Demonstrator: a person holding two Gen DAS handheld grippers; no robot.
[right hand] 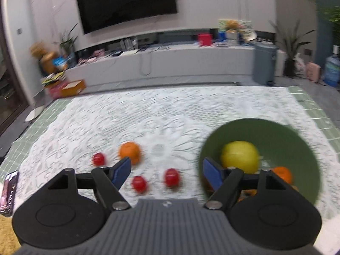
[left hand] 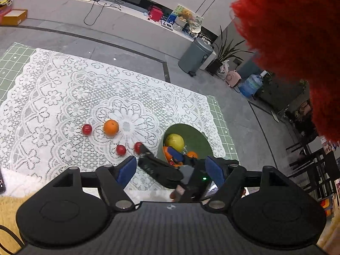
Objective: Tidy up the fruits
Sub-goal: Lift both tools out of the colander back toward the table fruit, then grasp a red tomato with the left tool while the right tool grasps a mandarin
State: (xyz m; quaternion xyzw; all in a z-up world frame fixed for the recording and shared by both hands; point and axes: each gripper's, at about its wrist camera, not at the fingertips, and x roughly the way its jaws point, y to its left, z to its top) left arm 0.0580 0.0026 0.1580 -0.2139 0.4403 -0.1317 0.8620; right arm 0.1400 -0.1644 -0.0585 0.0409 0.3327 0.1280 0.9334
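1. The green bowl [right hand: 306,140] sat near the right edge of the counter [right hand: 306,99], with a yellow fruit [right hand: 240,156] and oranges inside.
2. One orange [right hand: 130,152] and three small red fruits [right hand: 171,176] lay loose in the middle of the counter.
3. The right claw [right hand: 165,170] stood apart, holding nothing, with two red fruits just ahead of it.
4. The left claw [left hand: 171,171] stood apart and empty, farther back, so the right looked nearer.

On cloth: white lace tablecloth [right hand: 170,114] carries a loose round orange [right hand: 130,152] with three small red fruits [right hand: 139,183] near it.
Right: green bowl [right hand: 276,131] holds a yellow-green round fruit [right hand: 240,156].
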